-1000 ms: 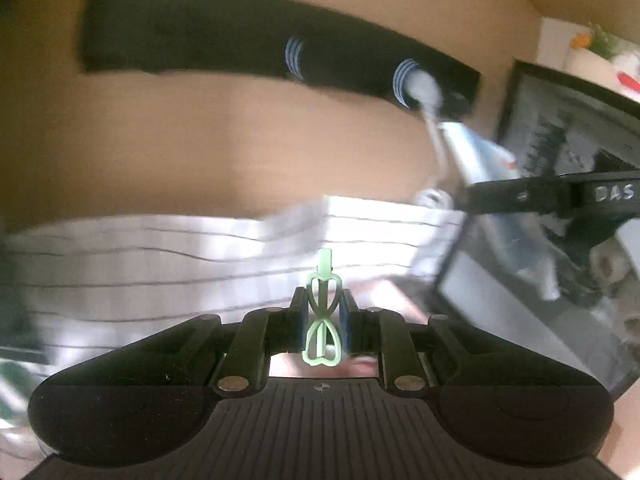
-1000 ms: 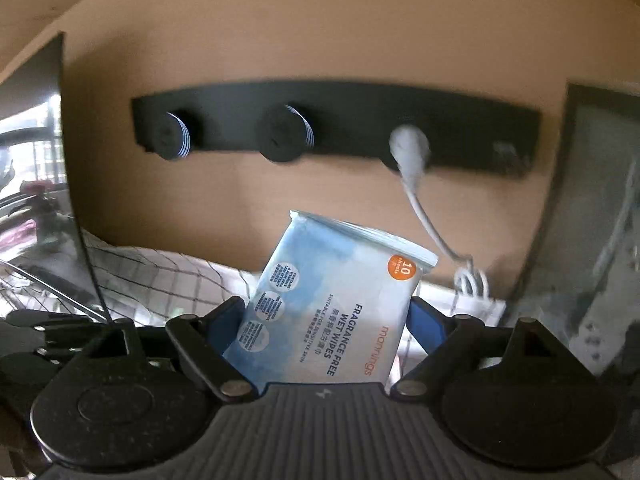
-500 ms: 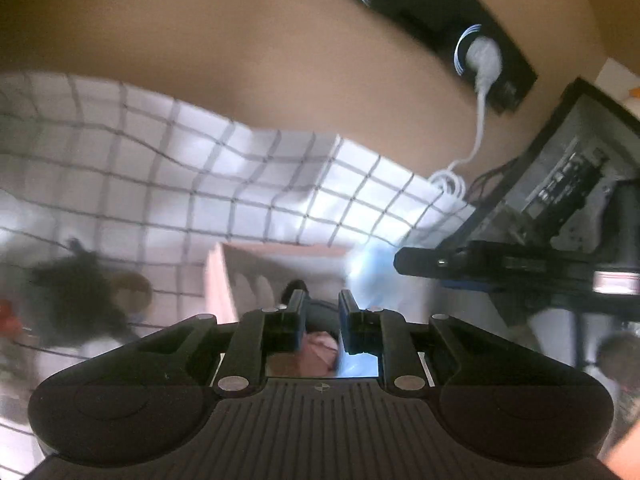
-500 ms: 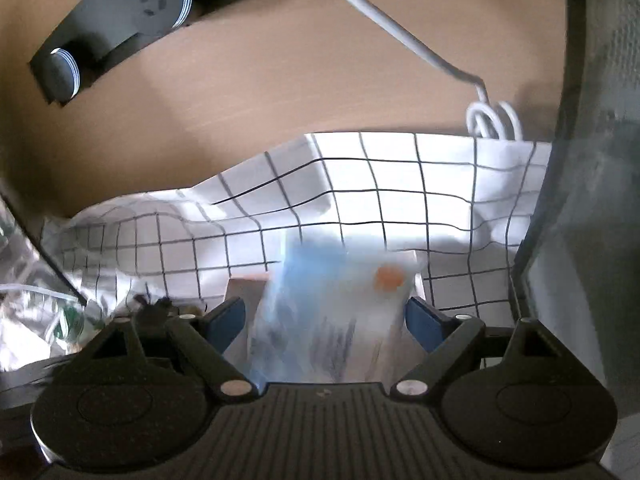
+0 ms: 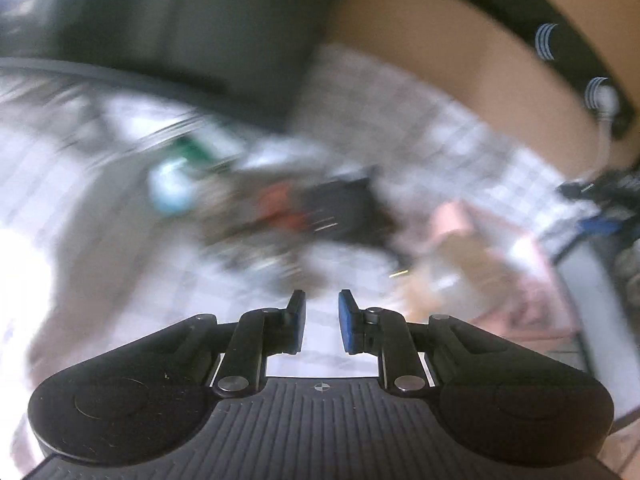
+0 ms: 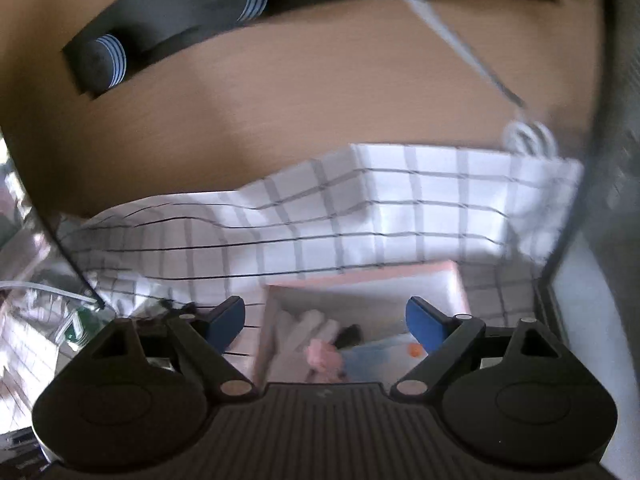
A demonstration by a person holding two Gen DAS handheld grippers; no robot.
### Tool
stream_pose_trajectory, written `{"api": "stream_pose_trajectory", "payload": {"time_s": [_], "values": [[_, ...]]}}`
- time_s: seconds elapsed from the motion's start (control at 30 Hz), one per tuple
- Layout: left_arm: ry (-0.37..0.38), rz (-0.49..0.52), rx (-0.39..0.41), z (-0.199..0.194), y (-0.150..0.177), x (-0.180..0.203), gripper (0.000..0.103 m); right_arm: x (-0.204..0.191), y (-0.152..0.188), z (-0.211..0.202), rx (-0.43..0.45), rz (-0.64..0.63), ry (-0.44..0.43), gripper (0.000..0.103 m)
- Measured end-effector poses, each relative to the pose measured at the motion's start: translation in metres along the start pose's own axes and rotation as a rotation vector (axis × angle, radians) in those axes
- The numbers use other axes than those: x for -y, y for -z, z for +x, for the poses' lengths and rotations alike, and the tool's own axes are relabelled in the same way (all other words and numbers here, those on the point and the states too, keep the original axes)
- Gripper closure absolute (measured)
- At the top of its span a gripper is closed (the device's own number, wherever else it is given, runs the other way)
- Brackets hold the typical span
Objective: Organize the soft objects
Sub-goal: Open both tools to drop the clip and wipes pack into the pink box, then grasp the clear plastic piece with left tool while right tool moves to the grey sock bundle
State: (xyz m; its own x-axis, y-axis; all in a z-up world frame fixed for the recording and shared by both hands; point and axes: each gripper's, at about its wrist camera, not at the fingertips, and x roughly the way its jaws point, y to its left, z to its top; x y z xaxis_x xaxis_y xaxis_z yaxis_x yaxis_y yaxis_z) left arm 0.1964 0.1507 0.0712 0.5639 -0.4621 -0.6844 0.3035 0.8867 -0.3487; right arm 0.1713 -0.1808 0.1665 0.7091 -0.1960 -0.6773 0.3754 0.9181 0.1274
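In the right wrist view a pink box lies on the checked cloth. Inside it lie a blue wet-wipes pack, a pink soft item and a white item. My right gripper is open and empty above the box. In the blurred left wrist view my left gripper is open a little and empty, over the cloth. A blurred pile of small objects lies ahead of it, the pink box to the right.
A black hook rail is on the wooden wall, with a white cable hanging from it. A dark framed panel stands at the right. A dark block fills the upper left of the left wrist view.
My right gripper has let go of the wet-wipes pack, which now lies in the pink box. My left gripper has let go of the green clip, opened slightly and swung left towards the pile.
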Motion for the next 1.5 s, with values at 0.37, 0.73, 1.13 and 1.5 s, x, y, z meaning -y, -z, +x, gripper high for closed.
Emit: {"api": "stream_pose_trajectory", "payload": {"time_s": [0.37, 0.73, 1.13, 1.5], "values": [[-0.081, -0.081, 0.027, -0.019, 0.022, -0.071, 0.083, -0.185, 0.039, 0.033, -0.080, -0.363, -0.151, 0.015], [-0.046, -0.114, 0.073, -0.053, 0.031, -0.121, 0.083, -0.269, 0.134, 0.074, -0.045, -0.623, -0.142, 0.016], [0.056, 0.005, 0.140, -0.025, -0.028, -0.129, 0.083, -0.247, 0.139, 0.054, -0.022, -0.524, -0.192, 0.016], [0.037, 0.283, 0.051, 0.045, -0.126, -0.097, 0.083, -0.228, 0.165, 0.029, -0.065, -0.552, -0.143, 0.016]]}}
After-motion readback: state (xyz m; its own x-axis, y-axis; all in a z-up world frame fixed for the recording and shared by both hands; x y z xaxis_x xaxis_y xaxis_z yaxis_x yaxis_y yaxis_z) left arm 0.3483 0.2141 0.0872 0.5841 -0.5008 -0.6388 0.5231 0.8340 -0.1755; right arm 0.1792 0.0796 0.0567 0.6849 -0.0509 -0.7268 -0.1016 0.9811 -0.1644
